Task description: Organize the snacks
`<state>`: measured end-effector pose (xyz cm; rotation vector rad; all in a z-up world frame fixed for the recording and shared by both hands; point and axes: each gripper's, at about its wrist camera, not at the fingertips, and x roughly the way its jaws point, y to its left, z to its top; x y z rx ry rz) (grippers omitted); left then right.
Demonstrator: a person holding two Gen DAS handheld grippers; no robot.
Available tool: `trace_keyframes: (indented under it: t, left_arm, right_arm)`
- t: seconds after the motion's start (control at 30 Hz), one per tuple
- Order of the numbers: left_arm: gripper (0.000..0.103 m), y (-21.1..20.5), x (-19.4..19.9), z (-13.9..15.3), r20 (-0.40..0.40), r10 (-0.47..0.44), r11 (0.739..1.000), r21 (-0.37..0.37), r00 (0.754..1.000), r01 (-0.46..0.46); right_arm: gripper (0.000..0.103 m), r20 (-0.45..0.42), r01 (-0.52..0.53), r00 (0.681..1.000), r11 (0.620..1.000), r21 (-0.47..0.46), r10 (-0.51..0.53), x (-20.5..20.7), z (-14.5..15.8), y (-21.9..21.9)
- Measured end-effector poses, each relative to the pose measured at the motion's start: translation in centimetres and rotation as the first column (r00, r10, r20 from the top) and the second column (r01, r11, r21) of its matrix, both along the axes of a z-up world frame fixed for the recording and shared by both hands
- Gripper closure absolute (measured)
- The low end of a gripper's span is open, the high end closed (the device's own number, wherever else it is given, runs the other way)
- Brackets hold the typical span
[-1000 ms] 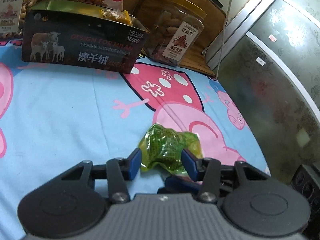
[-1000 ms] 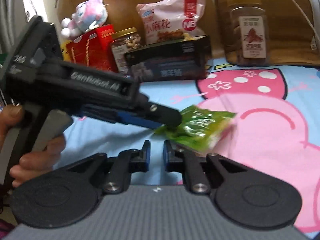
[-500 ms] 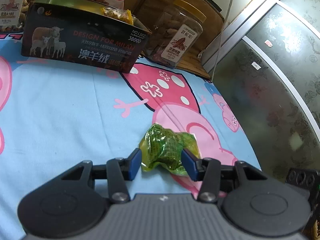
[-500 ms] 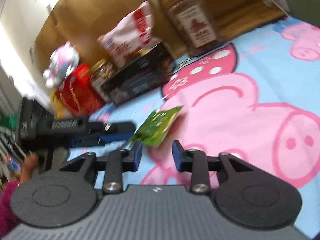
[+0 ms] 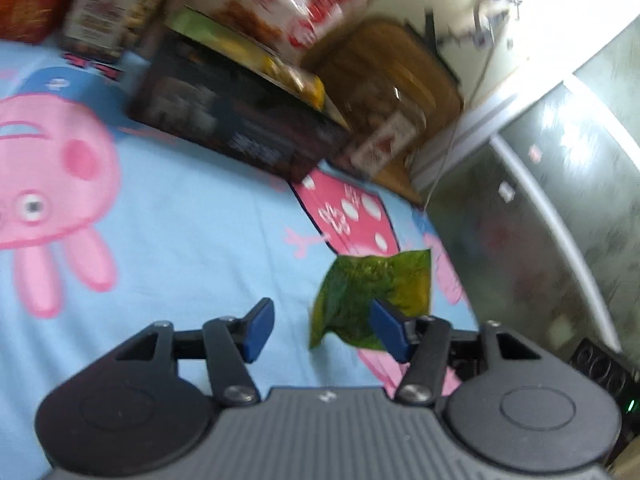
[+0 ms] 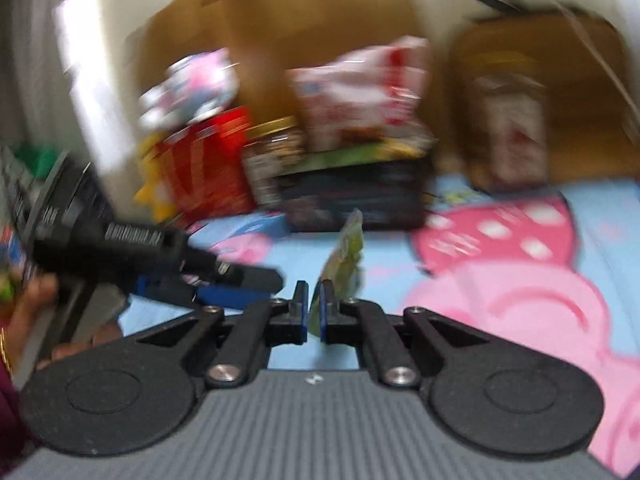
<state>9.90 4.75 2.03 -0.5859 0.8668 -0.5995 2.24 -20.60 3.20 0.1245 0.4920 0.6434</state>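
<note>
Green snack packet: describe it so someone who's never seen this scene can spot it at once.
Start from the blue cartoon-pig bedsheet, with a dark cardboard box and snack jars along its far edge. In front of that box, the small crinkly green snack packet stands edge-up between the closing jaws of the right gripper. It is the only translucent green pouch; neighbours are red, white or dark.

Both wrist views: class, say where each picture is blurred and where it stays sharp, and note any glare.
Left wrist view: snack box and jars smeared, left tool crisp, glare top right. Right wrist view: the whole back row streaked, green snack packet soft, right tool sharpest.
</note>
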Motion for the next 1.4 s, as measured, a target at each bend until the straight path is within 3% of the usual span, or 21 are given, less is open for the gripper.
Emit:
trace_keyframes:
  t: [0.1,0.13,0.27,0.33,0.4,0.5,0.67,0.77,0.87,0.97,1.03,1.1,1.13,1.17,1.2,1.23,1.3,1.4]
  left_arm:
    - [0.023,2.5,-1.1,0.2,0.002,0.046,0.998,-0.050,0.999,-0.046]
    - [0.022,3.1,-1.4,0.1,0.001,0.060,0.996,-0.059,0.998,-0.060]
    - [0.022,4.7,-1.4,-1.0,-0.036,0.102,0.994,-0.038,0.994,-0.104]
    - [0.021,5.0,-1.0,-1.8,-0.070,0.110,0.992,-0.056,0.992,-0.114]
    - [0.022,5.0,-0.6,-2.5,-0.083,0.106,0.991,-0.072,0.991,-0.112]
    - [0.021,4.4,-0.4,-2.5,-0.068,0.092,0.993,-0.069,0.993,-0.097]
    - [0.021,4.0,-0.4,-2.5,-0.053,0.077,0.995,-0.058,0.996,-0.080]
    - [0.022,3.2,-0.7,-2.4,-0.031,0.064,0.997,-0.029,0.997,-0.065]
    - [0.023,1.8,-1.7,-1.9,0.033,0.064,0.996,0.063,0.997,-0.066]
    - [0.034,1.0,-2.9,-1.7,0.090,0.055,0.988,0.138,0.994,-0.068]
    - [0.048,0.8,-3.6,-1.8,0.101,0.044,0.986,0.154,0.994,-0.059]
    - [0.054,0.8,-4.1,-1.9,0.097,0.027,0.991,0.126,0.995,-0.039]
    - [0.075,0.7,-4.2,-1.9,0.096,-0.001,0.996,0.087,0.995,-0.008]
    - [0.089,0.5,-4.2,-2.1,0.076,-0.059,0.998,0.011,0.995,0.058]
    - [0.096,0.2,-4.0,-2.4,0.047,-0.100,0.993,-0.058,0.994,0.103]
    - [0.095,-0.4,-4.1,-2.3,0.048,-0.108,0.992,-0.066,0.993,0.111]
    - [0.095,-1.4,-4.3,-1.2,0.103,-0.117,0.993,0.030,0.988,0.115]
    - [0.092,-1.1,-4.0,-0.4,0.089,-0.097,0.994,0.062,0.991,0.092]
  right_arm:
    - [0.090,-0.029,-0.115,0.993,0.993,-0.037,0.114,0.5,-1.0,3.6]
    - [0.085,-0.054,-0.150,0.988,0.988,-0.038,0.148,0.6,-1.4,4.3]
    - [0.075,-0.069,-0.164,0.985,0.986,-0.033,0.161,0.5,-2.2,4.6]
    - [0.056,-0.073,-0.135,0.989,0.990,-0.038,0.132,0.6,-2.3,3.6]
    - [0.046,-0.080,-0.101,0.992,0.993,-0.063,0.096,0.8,-2.6,3.0]
    - [0.046,-0.086,-0.051,0.995,0.991,-0.121,0.041,1.4,-3.4,1.9]
    - [0.041,-0.115,-0.059,0.992,0.992,-0.110,0.046,2.9,-4.4,2.3]
    - [0.054,-0.102,-0.110,0.990,0.986,-0.128,0.098,2.4,-4.3,3.9]
    - [0.056,-0.042,-0.100,0.995,0.983,-0.153,0.095,1.2,-4.5,4.3]
    - [0.065,-0.040,-0.083,0.996,0.991,-0.105,0.079,0.7,-4.6,3.1]
    - [0.067,-0.044,-0.072,0.997,0.994,-0.080,0.068,0.3,-4.6,2.2]
    - [0.070,-0.053,-0.061,0.997,0.997,-0.055,0.058,-0.1,-4.6,1.6]
    - [0.086,-0.054,-0.058,0.997,0.997,-0.041,0.055,-0.2,-4.6,1.4]
    - [0.090,-0.064,-0.055,0.997,0.998,-0.032,0.053,-0.2,-4.6,1.3]
    - [0.090,-0.060,-0.033,0.998,0.999,-0.037,0.030,-0.2,-4.7,1.4]
    - [0.090,-0.056,-0.020,0.998,0.999,-0.037,0.018,-0.1,-4.6,1.4]
    - [0.089,-0.082,-0.022,0.996,1.000,-0.007,0.021,0.4,-4.7,1.0]
    - [0.089,-0.091,-0.033,0.995,0.999,0.007,0.033,0.2,-4.7,0.8]
